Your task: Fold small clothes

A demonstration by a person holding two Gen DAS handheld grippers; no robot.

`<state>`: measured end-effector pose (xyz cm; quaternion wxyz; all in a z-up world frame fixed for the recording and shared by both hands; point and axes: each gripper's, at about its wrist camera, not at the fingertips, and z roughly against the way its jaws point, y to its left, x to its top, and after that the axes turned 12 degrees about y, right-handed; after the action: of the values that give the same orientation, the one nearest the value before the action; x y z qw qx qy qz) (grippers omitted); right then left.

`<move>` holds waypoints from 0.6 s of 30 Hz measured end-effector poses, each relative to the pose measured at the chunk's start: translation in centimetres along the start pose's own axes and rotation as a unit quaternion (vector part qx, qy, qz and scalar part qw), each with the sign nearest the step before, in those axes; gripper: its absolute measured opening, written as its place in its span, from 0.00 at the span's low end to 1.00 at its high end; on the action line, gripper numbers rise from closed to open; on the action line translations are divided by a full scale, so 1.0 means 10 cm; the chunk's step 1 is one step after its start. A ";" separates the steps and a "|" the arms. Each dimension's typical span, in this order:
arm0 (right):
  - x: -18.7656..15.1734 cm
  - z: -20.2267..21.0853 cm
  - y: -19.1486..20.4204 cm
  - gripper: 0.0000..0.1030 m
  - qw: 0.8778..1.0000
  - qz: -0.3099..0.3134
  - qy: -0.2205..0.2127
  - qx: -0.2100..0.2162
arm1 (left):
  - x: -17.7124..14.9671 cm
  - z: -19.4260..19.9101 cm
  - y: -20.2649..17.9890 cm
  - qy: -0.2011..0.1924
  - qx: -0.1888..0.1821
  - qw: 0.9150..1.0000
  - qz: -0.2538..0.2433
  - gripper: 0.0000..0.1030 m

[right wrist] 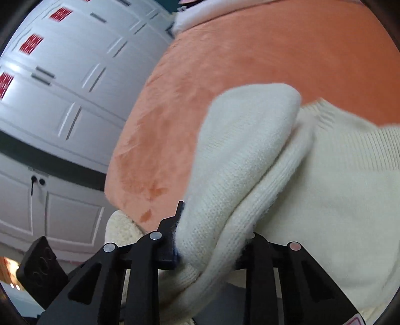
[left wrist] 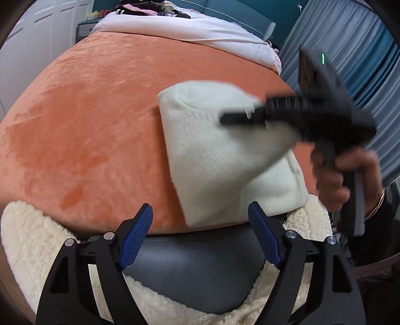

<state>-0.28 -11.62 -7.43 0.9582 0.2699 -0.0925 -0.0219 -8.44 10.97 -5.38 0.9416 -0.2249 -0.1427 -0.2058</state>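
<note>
I keep my right gripper (right wrist: pixel 212 247) pinched on the cream knit garment (left wrist: pixel 212 155), lifting its near corner for folding at the orange bed's (left wrist: pixel 87 125) near-right edge; my left gripper (left wrist: pixel 200 232) stands wide, empty.

Bed with an orange plush cover and what rests on it

The bed (left wrist: pixel 95 120) is spread with an orange plush blanket (right wrist: pixel 250 50) showing darker brushed patches in its pile. A cream knitted garment (left wrist: pixel 212 160) lies on the blanket near the bed's near right edge, partly doubled over, one part of it lifted off the surface. At the far end a white sheet (left wrist: pixel 180 27) covers the bed, with a heap of dark and pink clothes (left wrist: pixel 150 10) on top. A cream fleecy throw (left wrist: pixel 32 240) lies at the near edge.
</note>
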 end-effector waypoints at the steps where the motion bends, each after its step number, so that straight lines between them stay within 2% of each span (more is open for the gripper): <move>1: 0.11 -0.02 0.26 0.24 0.999 0.032 0.001 -0.009 | -0.04 0.04 0.02 -0.003 -0.003 1.000 0.001 0.76; 3: 0.29 -0.16 0.70 0.24 0.996 0.086 0.013 -0.031 | -0.12 0.10 0.04 -0.011 -0.002 1.000 0.002 0.83; 5: 0.37 -0.49 1.00 0.24 0.990 0.120 0.047 -0.061 | -0.18 0.11 0.07 -0.012 -0.004 1.000 0.008 0.84; 8: 0.43 -1.02 1.13 0.23 0.980 0.131 0.109 -0.101 | -0.16 -0.04 0.10 0.008 0.003 1.000 0.008 0.84; 11: 0.43 -1.19 1.17 0.23 0.975 0.133 0.137 -0.112 | -0.05 -0.30 0.11 0.016 0.036 0.999 0.008 0.82; 12: 0.41 -1.15 1.13 0.23 0.975 0.135 0.137 -0.114 | -0.01 -0.39 0.13 0.018 0.041 0.999 0.018 0.78; 13: 0.40 -1.13 1.12 0.23 0.975 0.135 0.137 -0.113 | 0.03 -0.48 0.18 0.025 0.039 0.998 0.033 0.68; 14: 0.40 -1.09 1.10 0.23 0.976 0.132 0.134 -0.109 | 0.06 -0.57 0.23 0.036 0.026 0.998 0.050 0.62; 16: 0.42 -0.94 1.04 0.23 0.980 0.122 0.122 -0.095 | 0.08 -0.73 0.33 0.061 0.008 0.995 0.082 0.35; 18: 0.45 -0.76 0.96 0.23 0.986 0.106 0.102 -0.074 | 0.07 -0.81 0.38 0.075 -0.014 0.992 0.104 0.21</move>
<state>5.48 0.08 -8.08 0.9768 0.1875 -0.0206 0.1010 -4.70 9.91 -13.49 0.9626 -0.2361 -0.0444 -0.1251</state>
